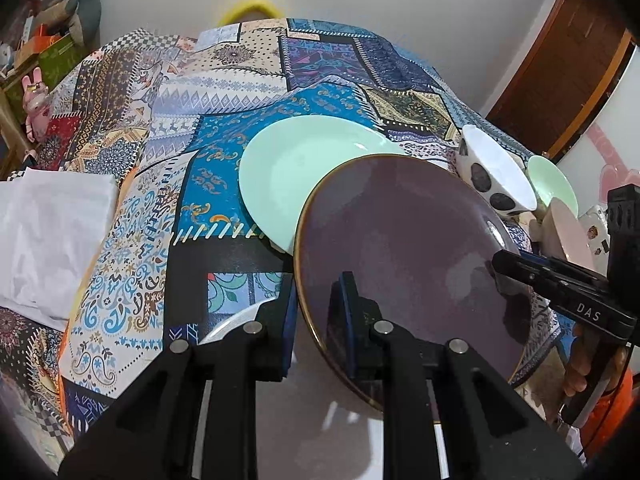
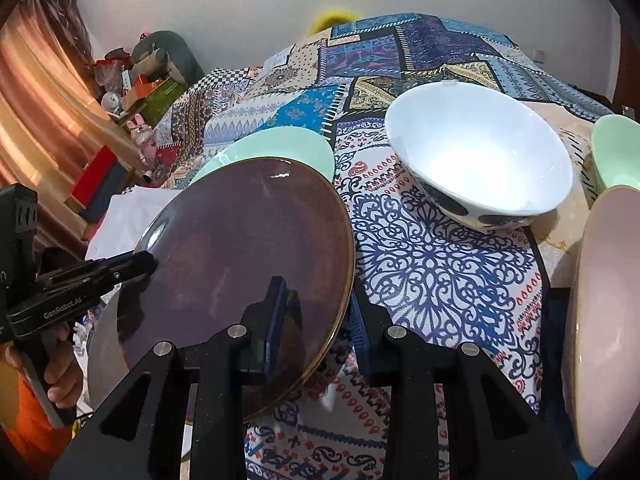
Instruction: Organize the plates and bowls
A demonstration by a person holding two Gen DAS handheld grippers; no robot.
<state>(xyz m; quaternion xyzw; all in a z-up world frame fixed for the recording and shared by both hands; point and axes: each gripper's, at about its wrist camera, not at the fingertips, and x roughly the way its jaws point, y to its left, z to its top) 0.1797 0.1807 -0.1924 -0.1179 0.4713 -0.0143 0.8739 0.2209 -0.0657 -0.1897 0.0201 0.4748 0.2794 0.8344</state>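
Observation:
A dark purple-brown plate (image 1: 404, 248) with a gold rim is held up off the patchwork tablecloth (image 1: 192, 128) by both grippers. My left gripper (image 1: 316, 312) is shut on its left edge. My right gripper (image 2: 316, 312) is shut on its right edge (image 2: 248, 248), and also shows at the right of the left wrist view (image 1: 500, 264). A mint green plate (image 1: 296, 176) lies on the cloth just behind it, partly hidden (image 2: 276, 148). A white bowl with black spots (image 2: 480, 160) stands to the right.
A pale pink plate (image 2: 608, 320) and a mint green bowl (image 2: 616, 152) are at the far right. A white plate rim (image 1: 228, 324) shows under my left gripper. White folded cloth (image 1: 48, 232) lies at the left. Shelves with clutter (image 1: 36, 60) stand beyond the table.

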